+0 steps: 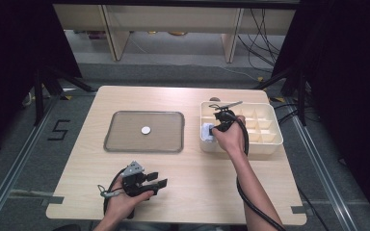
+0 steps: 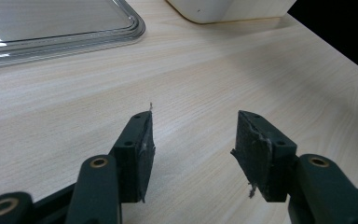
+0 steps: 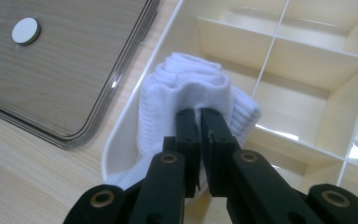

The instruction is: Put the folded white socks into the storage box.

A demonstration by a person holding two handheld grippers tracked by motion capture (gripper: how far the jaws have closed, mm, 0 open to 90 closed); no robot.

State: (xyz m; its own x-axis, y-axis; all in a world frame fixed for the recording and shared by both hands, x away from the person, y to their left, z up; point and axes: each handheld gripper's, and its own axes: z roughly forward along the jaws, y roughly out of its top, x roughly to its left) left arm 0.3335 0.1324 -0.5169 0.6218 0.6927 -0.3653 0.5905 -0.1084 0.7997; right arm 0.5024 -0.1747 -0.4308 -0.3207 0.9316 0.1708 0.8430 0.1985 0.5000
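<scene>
A: What sits at the left side of the worktop (image 1: pixel 188 187)?

B: The left gripper (image 1: pixel 158 184), held low in a hand near the front edge. Its fingers (image 2: pixel 140 149) are spread with bare wood between them. Frayed threads hang off the pads.

A: And beyond it?

B: A clear smoky tray (image 1: pixel 144 131) lying flat, with a small white disc (image 1: pixel 146 130) near its middle. From the left gripper view its corner is cut off by the frame, and glare washes out part of it.

A: Then to the right?

B: The cream divided organiser box (image 1: pixel 265 144). The right gripper (image 3: pixel 200 116) reaches into its nearest left compartment, and its fingers are pressed close, pinching a fold of a rolled white sock (image 3: pixel 186 84).

A: Is the sock inside the box?

B: It is in that compartment, against the wall nearest the tray. Whether it rests on the floor of the compartment I cannot tell; its lower part is hidden behind the fingers. From the high view the hand covers most of it, leaving a pale patch.
</scene>
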